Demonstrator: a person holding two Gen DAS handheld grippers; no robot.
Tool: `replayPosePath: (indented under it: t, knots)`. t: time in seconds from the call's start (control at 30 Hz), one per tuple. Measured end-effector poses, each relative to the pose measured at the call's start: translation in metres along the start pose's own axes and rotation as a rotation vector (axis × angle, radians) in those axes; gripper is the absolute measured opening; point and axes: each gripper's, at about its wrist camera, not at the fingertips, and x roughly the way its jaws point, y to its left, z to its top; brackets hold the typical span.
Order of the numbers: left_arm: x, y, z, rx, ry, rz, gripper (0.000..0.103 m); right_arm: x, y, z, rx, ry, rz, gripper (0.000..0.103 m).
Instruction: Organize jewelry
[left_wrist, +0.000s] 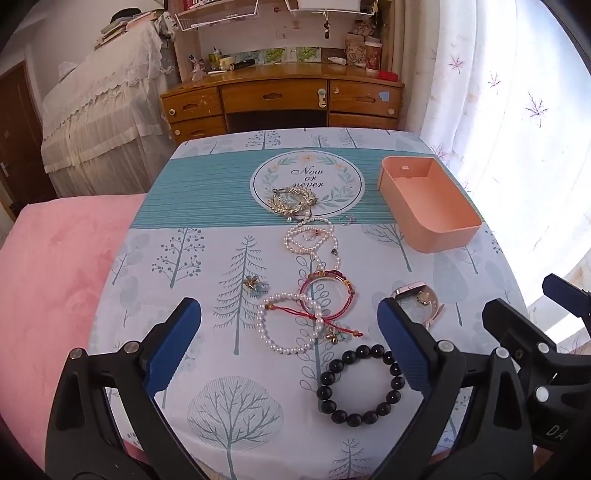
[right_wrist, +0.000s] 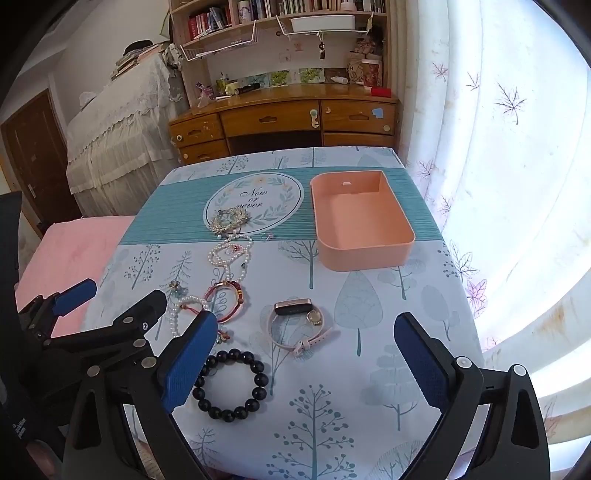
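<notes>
Red-cord bracelet lies tangled over the white pearl bracelet, left of the empty peach plastic tray, so with left gripper and right gripper both spread wide and empty, one pinch risks dragging both pieces.

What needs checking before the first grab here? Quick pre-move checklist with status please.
1. Left gripper open, holding nothing: ok.
2. Right gripper open, holding nothing: ok.
3. Pink tray upright, nothing inside: ok.
4. Black bead bracelet lies apart from other pieces, free to lift: ok.
5. White pearl bracelet separate from the red cord bracelet: not ok, they overlap.
6. Pink watch strap fastened: cannot tell.
</notes>
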Motion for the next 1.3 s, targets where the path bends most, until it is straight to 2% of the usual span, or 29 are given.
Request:
replayPosePath:
  t: [0.5, 1.3]
  knots:
    - [-0.003, 0.004, -0.003, -0.004, 0.020, 0.013, 0.096, 0.002, 0.002, -0.003, -0.004, 0.022, 0.002, 0.098]
    - [-0.018, 0.006, -0.008, -0.004, 0.005, 0.026, 0.096, -0.002, 0.004, -0.007, 0.000, 0.027, 0.007, 0.098]
